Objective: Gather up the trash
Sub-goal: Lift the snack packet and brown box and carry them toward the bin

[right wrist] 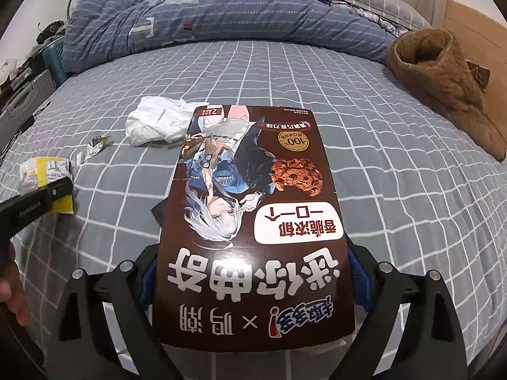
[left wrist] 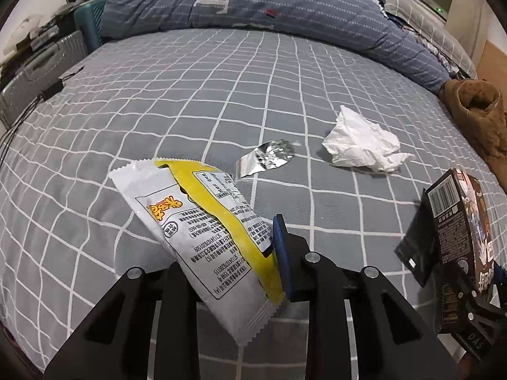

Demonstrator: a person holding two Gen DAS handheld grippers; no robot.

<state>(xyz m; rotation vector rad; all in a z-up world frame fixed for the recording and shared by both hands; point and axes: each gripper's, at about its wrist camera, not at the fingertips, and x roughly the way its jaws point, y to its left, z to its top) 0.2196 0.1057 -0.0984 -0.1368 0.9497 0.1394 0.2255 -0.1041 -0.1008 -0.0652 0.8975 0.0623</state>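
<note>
Holding two bits of rubbish at once here, both grippers tipped steeply down over the bed. Our left gripper point(left wrist: 240, 262) is pinched narrow on a white and yellow printed plastic snack wrapper point(left wrist: 202, 228), which sticks up and out to the left of the blue pad point(left wrist: 282, 253) with its crimped bottom edge hanging just over the grey white-checked bedsheet point(left wrist: 158, 101). Our right gripper point(right wrist: 253, 285) has its jaws spread wide on the flanks of a dark brown cardboard cookie box point(right wrist: 253, 209), flat face up, blue pads pressed on both long sides.

Still lying on the sheet: a crumpled white tissue point(left wrist: 361, 142) and, left of it, a crinkled silver foil scrap point(left wrist: 269, 155). Both sit well apart from the mattress edges, with lots of bare sheet around them and in front of the left gripper. At the far edge there's a rumpled blue striped duvet point(left wrist: 285, 9), and to the right a brown fleecy garment point(right wrist: 443, 72).

Hard bits: the box blocks most of the right wrist view (we can't see the sheet under it, and it covers part of the tissue). From that camera the left gripper only shows as a black bar at the left edge, with part of a hand point(right wrist: 12, 285) cut off below. The stuff stacked beside the bed on the far left is too warped to make out.
</note>
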